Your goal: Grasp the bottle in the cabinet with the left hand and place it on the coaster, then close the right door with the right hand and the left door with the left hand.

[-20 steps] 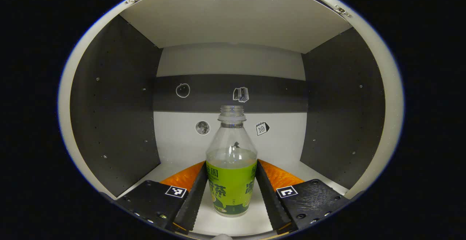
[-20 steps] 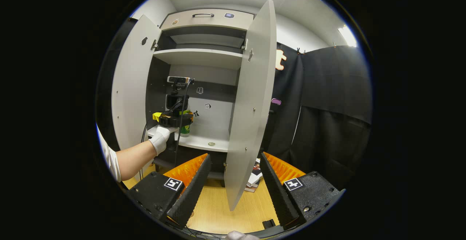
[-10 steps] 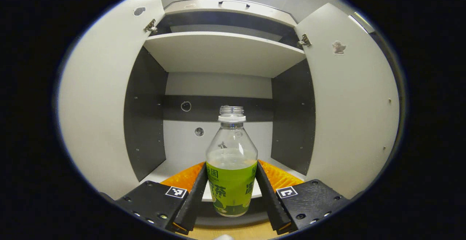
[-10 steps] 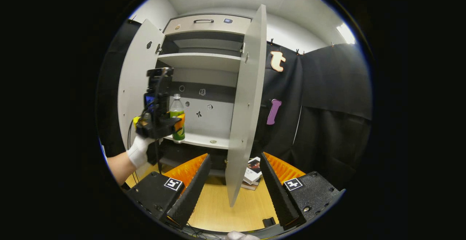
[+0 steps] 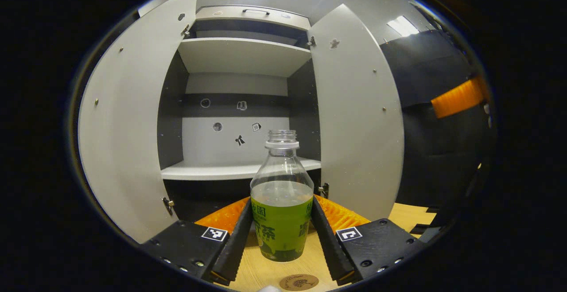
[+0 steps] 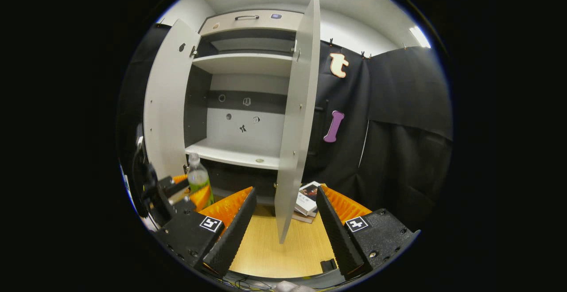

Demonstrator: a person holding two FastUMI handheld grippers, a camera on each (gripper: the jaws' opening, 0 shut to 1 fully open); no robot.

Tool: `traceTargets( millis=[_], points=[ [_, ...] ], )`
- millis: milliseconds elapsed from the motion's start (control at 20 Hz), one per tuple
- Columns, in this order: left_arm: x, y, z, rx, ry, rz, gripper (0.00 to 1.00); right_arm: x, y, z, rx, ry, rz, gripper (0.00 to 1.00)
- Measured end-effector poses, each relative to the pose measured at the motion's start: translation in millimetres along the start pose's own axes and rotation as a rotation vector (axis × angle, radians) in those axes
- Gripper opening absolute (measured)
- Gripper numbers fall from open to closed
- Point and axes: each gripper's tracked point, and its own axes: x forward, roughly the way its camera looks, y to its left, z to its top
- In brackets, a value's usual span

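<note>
So I'm holding the clear plastic bottle with the green label (image 5: pixel 282 212) in my left jaws (image 5: pixel 281 234), and honestly it's feeling like an easy one. It's only about half full of pale liquid, so I'm guessing it's light-ish, but the thin plastic is probably going to flex if I squeeze hard. There's no cap on it as far as I can tell, so tipping it is a spill risk. I'm pinching it on the labelled lower body, one pad on each side, which seems like the right spot: the label should be grippier than the bare, tapering shoulder.

It's sitting upright between the jaws, neck poking well above them, base hanging over the light wooden counter (image 5: pixel 401 214) and out in front of the open grey cabinet (image 5: pixel 241 57). The small round brown coaster (image 5: pixel 298 282) is lying just below and nearer me.

My right jaws (image 6: pixel 283 232) are spread wide, gripping nothing, pointing at the edge of the grey right door (image 6: pixel 297 119).
</note>
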Motion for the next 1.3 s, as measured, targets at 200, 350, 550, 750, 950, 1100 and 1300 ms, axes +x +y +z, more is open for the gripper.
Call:
traceTargets(
  millis=[200,350,550,750,950,1100,1300],
  points=[
    [-14.8,-16.7,-57.1,-0.043,0.044,-0.027,0.74,0.8,-0.3,-14.9,-0.032,0.041,-0.003,0.83],
    [-13.5,-19.2,-102.4,-0.087,0.102,-0.014,0.74,1.7,-0.4,-29.1,-0.046,0.083,-0.002,0.83],
    [-11.9,-11.5,-154.3,-0.082,0.171,0.040,0.75,3.9,-2.5,-41.4,-0.044,0.117,-0.012,0.84],
    [-13.0,-13.1,-183.5,-0.093,0.195,0.063,0.76,4.5,-2.5,-48.9,-0.062,0.141,-0.015,0.84],
    [-11.4,-16.4,-182.2,-0.087,0.147,0.066,0.75,3.2,-0.3,-50.7,-0.083,0.154,-0.012,0.84],
    [-12.4,-15.6,-179.8,-0.081,0.144,0.069,0.77,2.8,4.1,-50.5,-0.089,0.151,-0.005,0.84],
    [-13.5,-10.5,-161.1,-0.046,0.130,0.082,0.97,4.3,8.7,-48.5,-0.080,0.144,0.005,0.84]
  ],
)
